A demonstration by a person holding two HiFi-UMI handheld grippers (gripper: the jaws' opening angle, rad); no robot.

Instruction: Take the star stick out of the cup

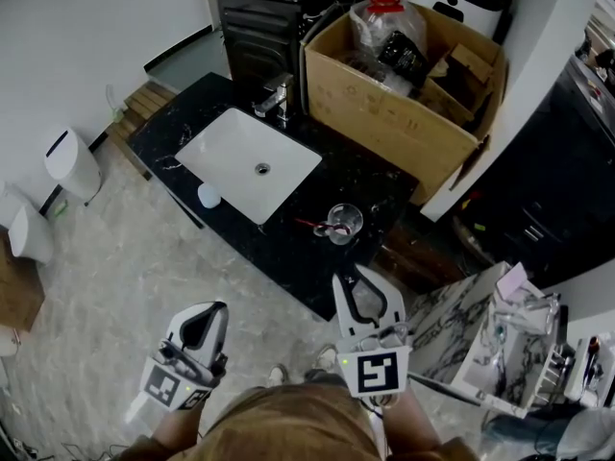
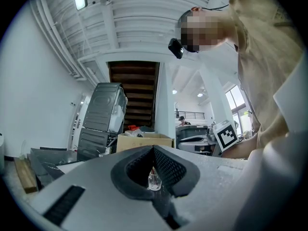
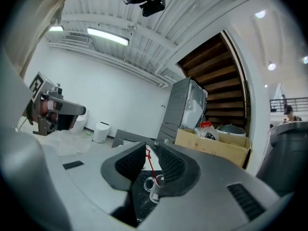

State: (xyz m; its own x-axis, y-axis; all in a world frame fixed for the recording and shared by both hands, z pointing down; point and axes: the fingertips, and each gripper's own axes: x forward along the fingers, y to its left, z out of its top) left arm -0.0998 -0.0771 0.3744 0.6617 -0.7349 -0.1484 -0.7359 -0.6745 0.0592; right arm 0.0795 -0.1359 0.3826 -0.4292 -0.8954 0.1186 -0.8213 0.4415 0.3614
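With the star stick [image 1: 312,225] seen leaning in the cup [image 1: 343,221] on the desk [image 1: 288,257], the approach is judged in hand: the right claw [image 3: 151,150] is held narrowly open and empty, the left claw [image 2: 154,149] shut, and an advance onto the star stick is called for.

**Bits you can't read right now**
From your head view, the thin red stick [image 1: 313,226] in the clear glass cup [image 1: 344,221] is too small for you to pick out its star. Looking along your right gripper [image 3: 151,150], its dark ribbed right-hand jaw covers that side of the cup. Through your left gripper [image 2: 154,150] only a sliver of the cup shows low in the gap. It is too small there to tell whether the stick is in it.
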